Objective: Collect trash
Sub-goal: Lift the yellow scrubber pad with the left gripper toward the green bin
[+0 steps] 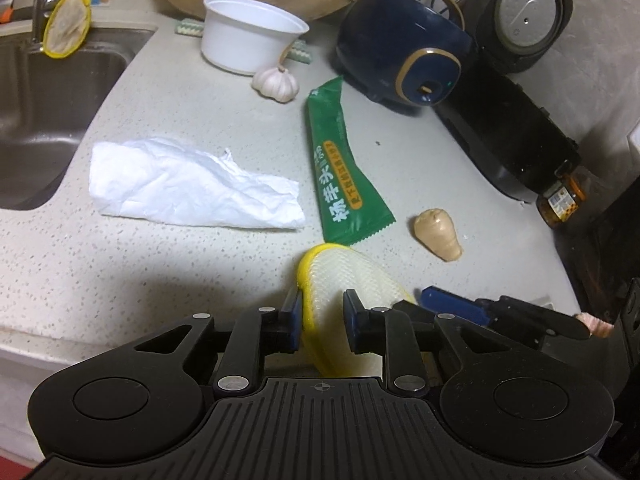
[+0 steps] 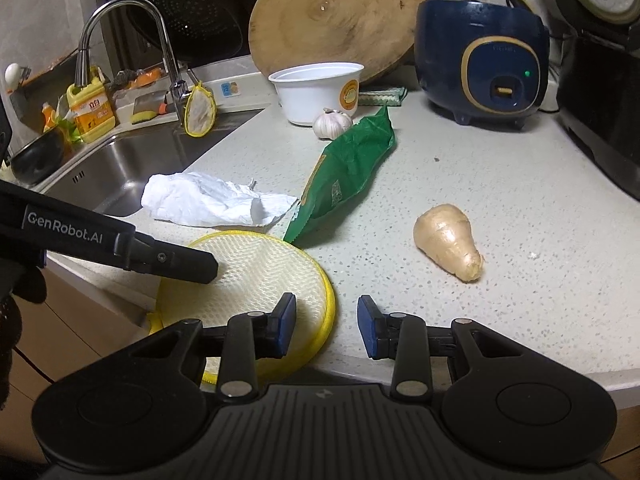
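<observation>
A crumpled white tissue (image 1: 192, 184) (image 2: 212, 200) lies on the counter near the sink. A green snack wrapper (image 1: 344, 168) (image 2: 344, 172) lies right of it. A white plastic bowl (image 1: 248, 36) (image 2: 316, 92) stands at the back. My left gripper (image 1: 323, 320) is shut on a yellow-rimmed mesh pad (image 1: 352, 280) (image 2: 260, 280) at the counter's front edge. My right gripper (image 2: 327, 328) is open and empty, just right of the pad; its blue finger (image 1: 452, 304) shows in the left wrist view.
A garlic bulb (image 1: 276, 82) (image 2: 332, 122) sits by the bowl and a ginger piece (image 1: 438, 234) (image 2: 448, 242) at the right. A blue rice cooker (image 1: 404, 48) (image 2: 484, 60), black appliances (image 1: 508, 128), a round wooden board (image 2: 336, 20) and a jar (image 1: 560, 200) line the back. The sink (image 1: 44, 112) (image 2: 120, 164) is left.
</observation>
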### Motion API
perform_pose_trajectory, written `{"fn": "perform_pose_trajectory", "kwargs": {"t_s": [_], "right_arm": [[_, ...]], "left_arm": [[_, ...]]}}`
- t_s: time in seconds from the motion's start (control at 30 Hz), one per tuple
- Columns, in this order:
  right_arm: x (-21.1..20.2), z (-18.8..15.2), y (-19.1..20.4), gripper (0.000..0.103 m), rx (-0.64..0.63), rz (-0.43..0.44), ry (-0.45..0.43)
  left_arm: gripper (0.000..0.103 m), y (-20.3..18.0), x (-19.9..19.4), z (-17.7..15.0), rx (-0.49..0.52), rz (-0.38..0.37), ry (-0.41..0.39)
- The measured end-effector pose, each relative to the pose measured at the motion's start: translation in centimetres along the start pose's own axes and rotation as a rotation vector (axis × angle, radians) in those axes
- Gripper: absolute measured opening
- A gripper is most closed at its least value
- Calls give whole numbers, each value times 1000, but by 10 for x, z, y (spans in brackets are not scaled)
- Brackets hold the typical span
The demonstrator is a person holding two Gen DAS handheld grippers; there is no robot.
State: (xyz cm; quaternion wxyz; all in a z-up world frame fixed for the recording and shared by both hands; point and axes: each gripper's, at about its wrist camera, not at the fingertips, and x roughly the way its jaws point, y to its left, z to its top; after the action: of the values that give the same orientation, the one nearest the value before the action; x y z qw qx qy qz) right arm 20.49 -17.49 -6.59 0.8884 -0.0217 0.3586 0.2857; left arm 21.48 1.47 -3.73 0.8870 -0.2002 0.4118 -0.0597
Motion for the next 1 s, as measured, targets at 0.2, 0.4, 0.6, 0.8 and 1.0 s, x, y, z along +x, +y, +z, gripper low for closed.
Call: {"fn": "perform_pose_trajectory", "kwargs": {"t_s": [0.2, 0.4, 0.6, 0.8, 1.0], "right_arm": [[7, 5, 3, 35, 25, 52, 30], [25, 15, 43, 35, -49, 156, 57], [46, 28, 82, 35, -148, 245, 81], [56, 36, 107, 35, -214, 298, 99], [61, 39, 119, 35, -245, 324, 99]], "left_arm": [[24, 11, -12, -5, -36, 14, -23], [24, 49, -43, -14, -138, 87, -88], [26, 86, -67, -35, -248, 172, -126], [29, 108, -87, -61, -349, 159, -169], [41, 129, -92, -86, -461, 142, -208]]}}
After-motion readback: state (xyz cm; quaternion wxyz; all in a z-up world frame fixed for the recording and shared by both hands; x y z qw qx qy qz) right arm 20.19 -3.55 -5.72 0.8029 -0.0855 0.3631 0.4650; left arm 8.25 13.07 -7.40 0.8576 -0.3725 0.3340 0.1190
